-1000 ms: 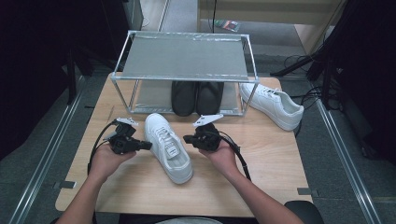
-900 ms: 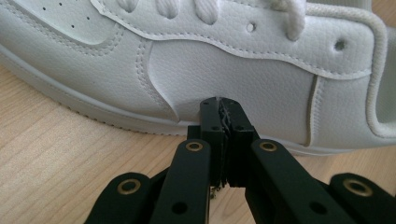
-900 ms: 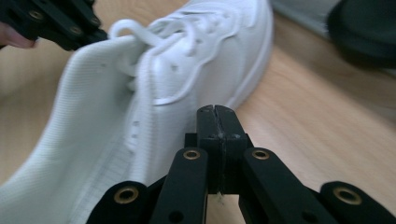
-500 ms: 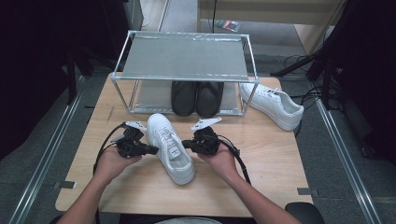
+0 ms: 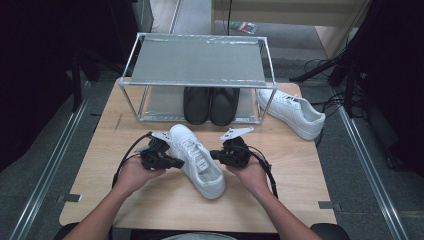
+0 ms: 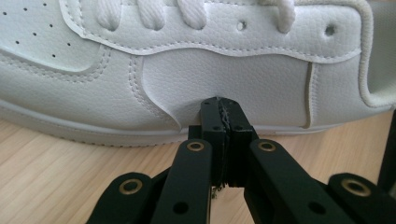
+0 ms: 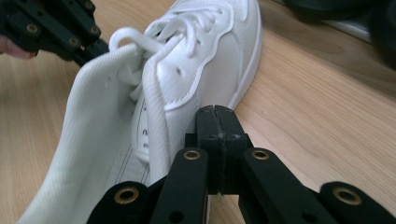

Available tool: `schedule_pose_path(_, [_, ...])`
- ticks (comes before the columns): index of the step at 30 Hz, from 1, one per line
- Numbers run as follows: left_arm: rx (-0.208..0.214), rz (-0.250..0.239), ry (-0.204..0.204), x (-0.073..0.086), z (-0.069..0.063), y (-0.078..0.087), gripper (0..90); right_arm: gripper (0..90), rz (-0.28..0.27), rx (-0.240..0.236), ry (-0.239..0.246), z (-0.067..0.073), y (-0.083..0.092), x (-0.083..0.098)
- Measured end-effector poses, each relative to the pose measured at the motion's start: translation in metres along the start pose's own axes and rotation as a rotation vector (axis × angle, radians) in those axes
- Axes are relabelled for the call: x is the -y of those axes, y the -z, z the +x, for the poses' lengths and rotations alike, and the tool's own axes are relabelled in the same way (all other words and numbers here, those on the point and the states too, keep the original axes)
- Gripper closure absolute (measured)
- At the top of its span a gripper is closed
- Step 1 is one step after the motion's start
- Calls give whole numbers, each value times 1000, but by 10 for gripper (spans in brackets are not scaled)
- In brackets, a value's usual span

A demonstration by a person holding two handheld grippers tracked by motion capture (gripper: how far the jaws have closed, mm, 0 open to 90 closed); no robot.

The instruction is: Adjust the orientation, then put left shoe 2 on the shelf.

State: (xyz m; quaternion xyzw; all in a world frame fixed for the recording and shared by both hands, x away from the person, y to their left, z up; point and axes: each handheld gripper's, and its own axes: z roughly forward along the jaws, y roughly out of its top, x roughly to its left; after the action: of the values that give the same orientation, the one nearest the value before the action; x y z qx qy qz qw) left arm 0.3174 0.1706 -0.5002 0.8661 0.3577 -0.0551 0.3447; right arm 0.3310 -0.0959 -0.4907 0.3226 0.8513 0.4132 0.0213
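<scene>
Left claw (image 5: 176,163): jaws pressed together with nothing between them, tip touching or just short of the white leather lace-up sneaker (image 5: 196,158) at mid-length, low on the side panel just above the sole.
Right claw (image 5: 214,154): jaws likewise shut and empty, tip against or just beside the opposite side of the same shoe, near the collar.
Sneaker's place: flat on its sole on the pale wooden tabletop (image 5: 300,165), about midway between the left and right edges, toe angled toward the near edge, heel toward the far edge.
Neighbours: a metal wire-frame shoe rack with a grey mesh shelf (image 5: 200,62) stands along the far edge, a pair of black shoes (image 5: 210,105) under it; a second white sneaker (image 5: 292,112) lies near the far right corner.
Step in hand: likely squeezing the shoe between the two closed claws to lift or shift it.
Handling: looks light; the rubber sole is stiff, the leather sides give a little, the mesh lining and tongue are soft and floppy.
Where to hold: press low on both sides, near the sole, where the wall is firmest; smooth leather may slip under narrow tips.
Risk: uneven pressure could let the shoe pivot or tip out.
</scene>
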Motion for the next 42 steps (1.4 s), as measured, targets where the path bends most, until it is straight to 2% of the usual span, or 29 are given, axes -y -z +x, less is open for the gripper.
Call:
schedule_pose_path(2, [4,0,-14,-3,-5,-5,900,900,-2,12,2,-3,5,2])
schedule_pose_path(3, [15,-7,-12,-5,-8,-8,900,900,-5,16,-1,-5,7,2])
schedule_pose_path(6, [13,-8,-17,-9,-14,-14,900,900,-3,24,-12,-9,14,6])
schedule_pose_path(9, [49,-1,-8,-10,-13,-15,885,900,-9,39,-28,-14,19,9])
schedule_pose_path(11, [49,3,-26,-10,-15,-14,866,900,-25,42,-35,-15,23,10])
schedule_pose_path(12, [40,3,-39,-10,-15,-12,854,900,-35,50,-30,-14,24,9])
schedule_pose_path(14, [41,-5,-36,-10,-16,-8,839,900,-51,50,-17,-10,28,8])
schedule_pose_path(16, [34,-18,-59,-12,-16,-2,828,900,-63,56,-9,-6,31,7])
schedule_pose_path(20, [28,-54,-59,-12,-11,12,803,864,-92,50,-24,-3,43,6])
schedule_pose_path(22, [16,-69,-46,-10,-6,18,782,863,-117,44,-32,0,49,5])
schedule_pose_path(24, [0,-82,-33,-8,-2,24,750,818,-133,39,-21,5,53,4])
schedule_pose_path(25, [-16,-87,-31,-7,0,27,742,787,-132,41,-17,6,53,4])
schedule_pose_path(30, [-34,-116,-15,-6,6,38,729,711,-102,41,-13,9,43,6])
schedule_pose_path(34, [-56,-107,-10,-5,7,39,697,700,-75,50,-11,9,34,9])
schedule_pose_path(36, [-67,-118,-7,-4,7,39,681,690,-67,59,-5,8,29,10])
schedule_pose_path(42, [-69,-125,4,-1,8,42,643,663,-59,54,7,6,18,9])
